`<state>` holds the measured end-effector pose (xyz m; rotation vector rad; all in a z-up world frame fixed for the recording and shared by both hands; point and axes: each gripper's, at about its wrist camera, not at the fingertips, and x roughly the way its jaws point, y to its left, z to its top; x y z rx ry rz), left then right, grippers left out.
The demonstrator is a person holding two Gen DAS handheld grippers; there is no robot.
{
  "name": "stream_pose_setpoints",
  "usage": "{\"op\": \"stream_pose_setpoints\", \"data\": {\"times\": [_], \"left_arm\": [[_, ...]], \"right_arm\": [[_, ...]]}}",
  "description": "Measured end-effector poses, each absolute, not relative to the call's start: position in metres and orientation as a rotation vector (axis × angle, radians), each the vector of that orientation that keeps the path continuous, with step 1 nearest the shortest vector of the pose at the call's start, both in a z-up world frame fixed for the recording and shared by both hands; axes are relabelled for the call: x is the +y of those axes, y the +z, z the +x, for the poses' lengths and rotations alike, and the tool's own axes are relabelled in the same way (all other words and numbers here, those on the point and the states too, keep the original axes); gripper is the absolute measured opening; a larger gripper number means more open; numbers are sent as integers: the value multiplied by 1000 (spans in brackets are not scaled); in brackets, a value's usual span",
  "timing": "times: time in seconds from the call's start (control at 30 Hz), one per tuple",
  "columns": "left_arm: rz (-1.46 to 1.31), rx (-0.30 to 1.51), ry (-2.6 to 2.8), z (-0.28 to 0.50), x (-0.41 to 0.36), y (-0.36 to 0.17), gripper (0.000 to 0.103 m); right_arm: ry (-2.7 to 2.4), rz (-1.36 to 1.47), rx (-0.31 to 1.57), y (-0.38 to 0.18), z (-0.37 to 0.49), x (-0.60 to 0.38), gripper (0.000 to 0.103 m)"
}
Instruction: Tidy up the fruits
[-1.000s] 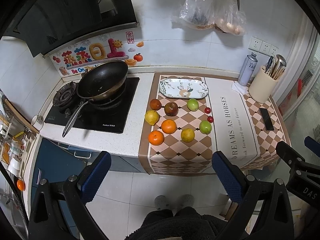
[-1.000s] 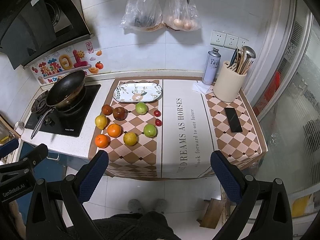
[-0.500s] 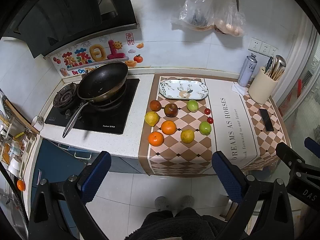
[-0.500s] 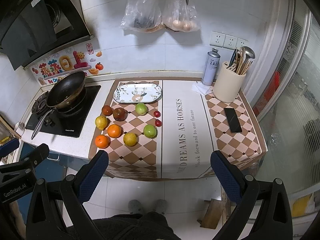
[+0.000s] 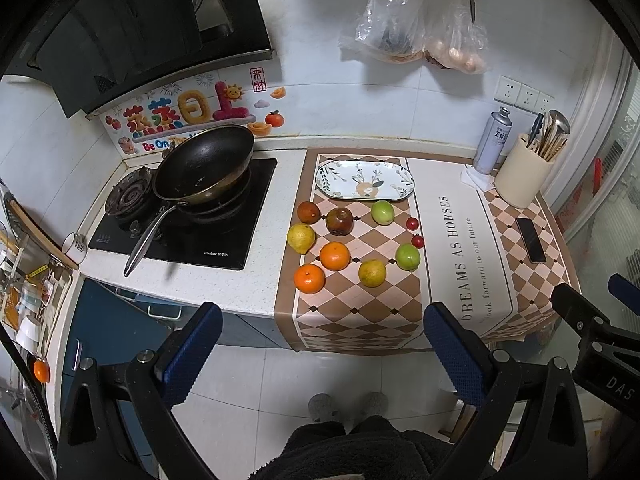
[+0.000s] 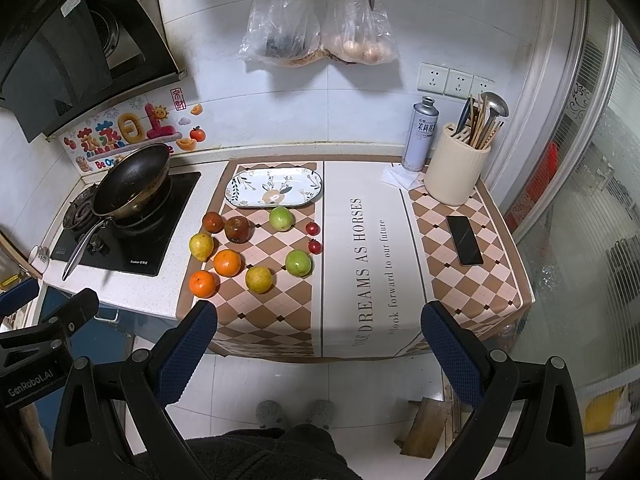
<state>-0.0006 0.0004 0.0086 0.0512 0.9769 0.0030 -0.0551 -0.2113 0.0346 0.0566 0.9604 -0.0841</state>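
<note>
Several fruits lie on the checked mat: two oranges point(image 5: 334, 256), two yellow lemons point(image 5: 301, 238), two green fruits point(image 5: 407, 257), a dark red apple point(image 5: 339, 221), a brown-red fruit point(image 5: 308, 212) and two cherry tomatoes point(image 5: 412, 223). An empty oval patterned plate point(image 5: 364, 180) sits behind them; it also shows in the right wrist view point(image 6: 274, 193). My left gripper point(image 5: 320, 350) and right gripper point(image 6: 318, 350) are both open and empty, held high above the floor, well short of the counter.
A black frying pan point(image 5: 204, 170) sits on the stove at left. A spray can point(image 6: 420, 134), a utensil holder point(image 6: 456, 170) and a phone point(image 6: 464, 240) stand at the right of the counter. Bags hang on the wall.
Both views have shifted very slightly; the fruits and plate have not moved and both grippers stay open.
</note>
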Motion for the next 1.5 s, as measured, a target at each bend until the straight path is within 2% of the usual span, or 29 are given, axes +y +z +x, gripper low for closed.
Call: {"op": "stream_pose_setpoints", "data": {"times": [0.57,0.9,1.07,1.23,1.5], "left_arm": [[50,977,4,0,-8,10,103],[34,940,76,24,-13,3,103],[31,912,185,63,3,-22,103],[28,962,292,108,29,-61,103],[55,1242,252,187,62,-168,103]], "right_arm": [[-79,58,964,34,-51,-217,103],[-32,160,971,4,-7,-237,103],[34,220,1015,-43,38,-247,103],[66,222,1093,-107,94,-243,103],[38,287,1321,-237,183,-228,102]]}}
